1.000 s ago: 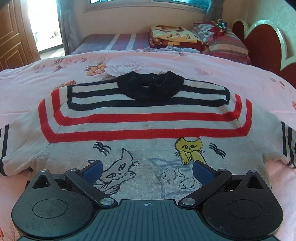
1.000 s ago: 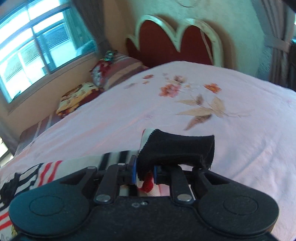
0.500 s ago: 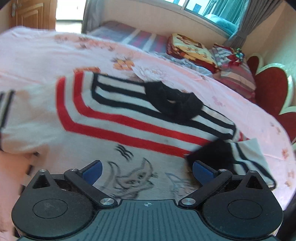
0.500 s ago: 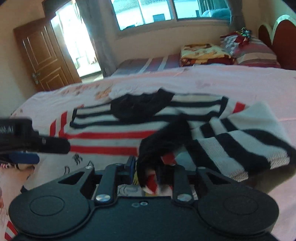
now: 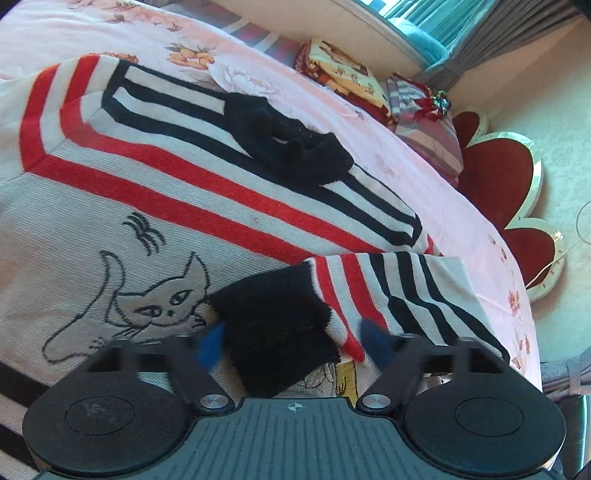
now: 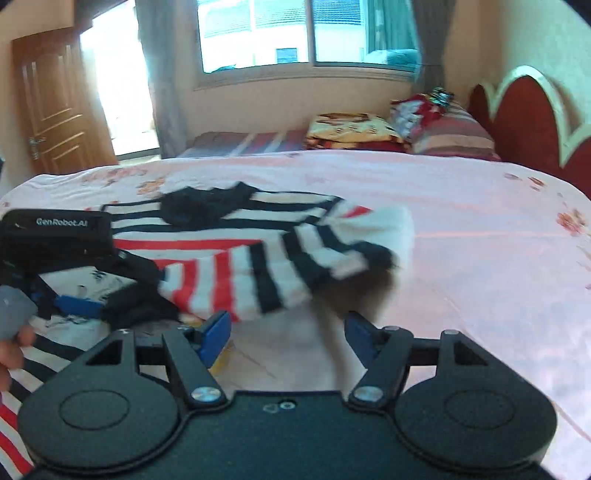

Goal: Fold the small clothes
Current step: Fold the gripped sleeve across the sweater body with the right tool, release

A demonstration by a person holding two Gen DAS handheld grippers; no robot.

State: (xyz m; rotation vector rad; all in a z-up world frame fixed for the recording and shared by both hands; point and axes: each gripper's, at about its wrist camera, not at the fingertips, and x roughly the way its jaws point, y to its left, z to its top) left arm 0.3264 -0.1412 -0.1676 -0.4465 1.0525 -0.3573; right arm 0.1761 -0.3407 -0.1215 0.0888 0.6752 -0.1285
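Observation:
A white knit sweater (image 5: 177, 206) with red and black stripes, a black collar and cat drawings lies flat on the pink bedspread (image 6: 480, 229). Its right sleeve (image 5: 399, 288) is folded across the chest. The sleeve's black cuff (image 5: 280, 332) lies between the blue pads of my left gripper (image 5: 291, 345), whose jaws are closing around it. The blurred pads stand at the cuff's edges without visibly pressing. My right gripper (image 6: 288, 332) is opening, nothing between its pads, and the striped sleeve (image 6: 280, 269) rests just beyond them. One of the left gripper's blue fingers (image 6: 77, 305) shows beside the cuff (image 6: 140, 308).
Pillows (image 6: 443, 129) and a folded patterned blanket (image 6: 351, 129) lie at the far end by the red headboard (image 6: 532, 122). A window (image 6: 306, 33) and wooden door (image 6: 55, 107) stand behind. A hand (image 6: 11, 354) shows at the left edge. Bare bedspread stretches right of the sweater.
The right gripper carried the sleeve over the sweater's front and let go of the cuff. The left gripper rolled and dropped onto the cuff, and its jaws narrowed.

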